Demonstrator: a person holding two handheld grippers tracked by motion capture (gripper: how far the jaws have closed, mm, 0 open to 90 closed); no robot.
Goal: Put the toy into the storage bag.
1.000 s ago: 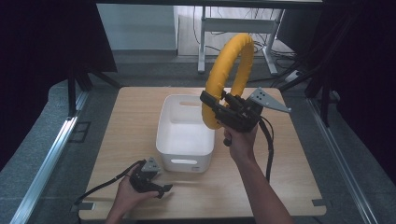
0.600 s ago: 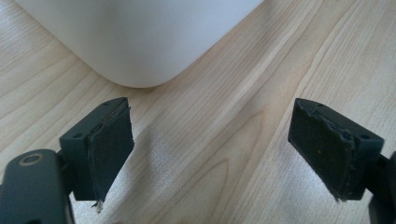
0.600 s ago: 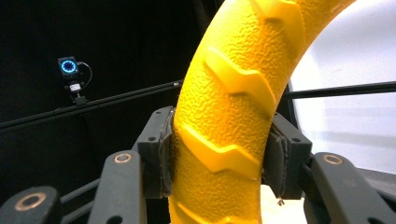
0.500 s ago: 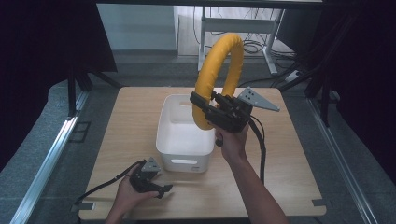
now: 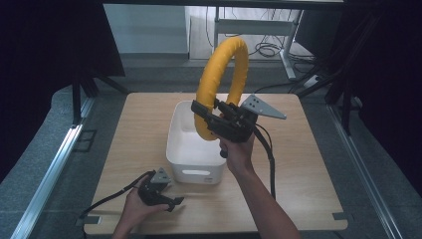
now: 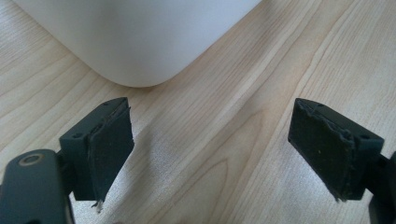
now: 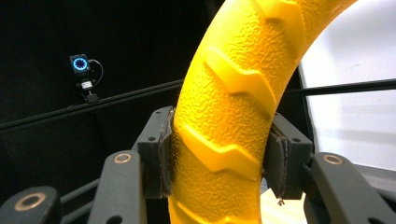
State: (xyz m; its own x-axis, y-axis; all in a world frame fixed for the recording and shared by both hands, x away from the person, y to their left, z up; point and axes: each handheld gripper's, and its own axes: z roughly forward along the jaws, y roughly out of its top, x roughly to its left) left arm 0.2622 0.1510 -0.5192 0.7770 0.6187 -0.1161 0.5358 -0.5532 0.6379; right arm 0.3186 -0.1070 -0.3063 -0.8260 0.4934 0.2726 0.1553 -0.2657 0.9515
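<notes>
Yellow ring [image 5: 222,82] pinched in right tool [image 5: 211,122] above white bin [image 5: 195,149], left tool [image 6: 212,154] spread on table [image 5: 308,169].

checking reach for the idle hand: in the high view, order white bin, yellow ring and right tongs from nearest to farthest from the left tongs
1. white bin, just up and right of the left tongs
2. right tongs, above the bin, clamped on the ring
3. yellow ring, arching highest toward the back
</notes>
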